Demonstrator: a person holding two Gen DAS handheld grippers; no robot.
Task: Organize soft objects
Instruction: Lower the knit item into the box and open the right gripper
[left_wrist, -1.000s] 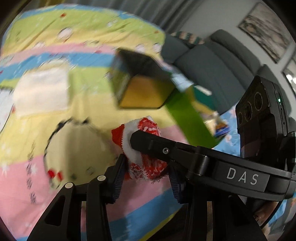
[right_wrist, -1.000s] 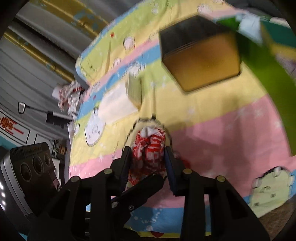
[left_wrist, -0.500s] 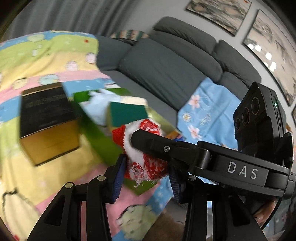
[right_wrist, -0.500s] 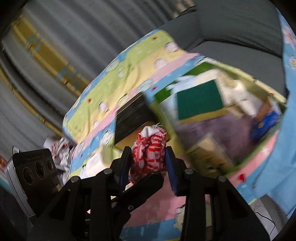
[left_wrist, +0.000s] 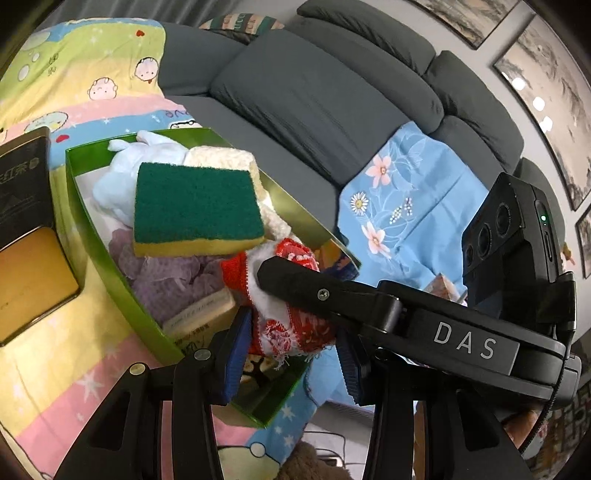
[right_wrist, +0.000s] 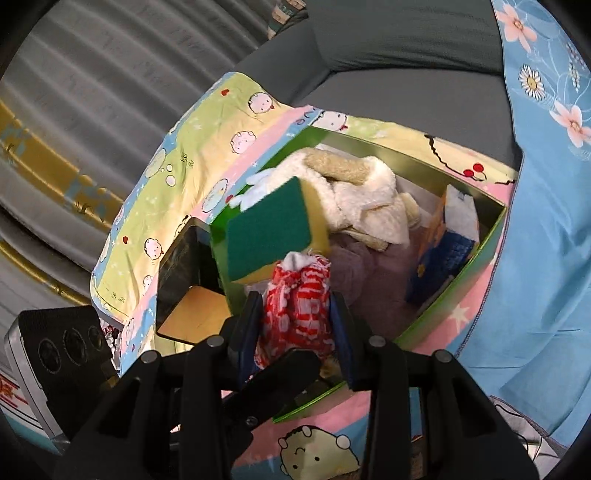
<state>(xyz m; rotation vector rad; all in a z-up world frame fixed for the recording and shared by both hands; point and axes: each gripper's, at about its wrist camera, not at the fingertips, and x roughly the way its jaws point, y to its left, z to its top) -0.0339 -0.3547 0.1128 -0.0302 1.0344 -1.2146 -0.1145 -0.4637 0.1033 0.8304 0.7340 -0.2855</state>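
left gripper (left_wrist: 291, 345): clamped on the red-and-white knit cloth (left_wrist: 291, 325); blue pads pinch it from both sides. In the right wrist view its black finger comes in from 7 o'clock, under the cloth.
right gripper (right_wrist: 297, 319): clamped on the same cloth (right_wrist: 301, 299), one pad on each side. In the left wrist view its black arm marked DAS crosses from 3 o'clock, tip on top of the cloth.
cloth position: bunched, held by both grippers above the near end of the green box (left_wrist: 122, 284), over the purple cloth.
green box (right_wrist: 495, 225): open top, sits on the cartoon-print sheet (left_wrist: 48, 354), already holding soft things.
sponge (left_wrist: 197, 210): green scrub face up, yellow foam below, lies on top of the pile; just at 11 o'clock of the held cloth. Also seen in the right wrist view (right_wrist: 269, 236).
cream fleece (right_wrist: 365, 199): at the far end of the box, behind the sponge.
pale blue plush (left_wrist: 118, 177): under the sponge, at the box's far left corner.
purple cloth (left_wrist: 166, 273): low in the box, under the sponge.
blue-and-white pack (right_wrist: 447, 251): stands upright against the box's right wall, 2 o'clock of the cloth.
black-and-gold tin (left_wrist: 26, 240): open, on the sheet just outside the box's left wall, 9 o'clock.
grey sofa (left_wrist: 314, 96): behind the box, 12 o'clock.
blue floral fabric (left_wrist: 406, 206): draped on the sofa, 2 o'clock.
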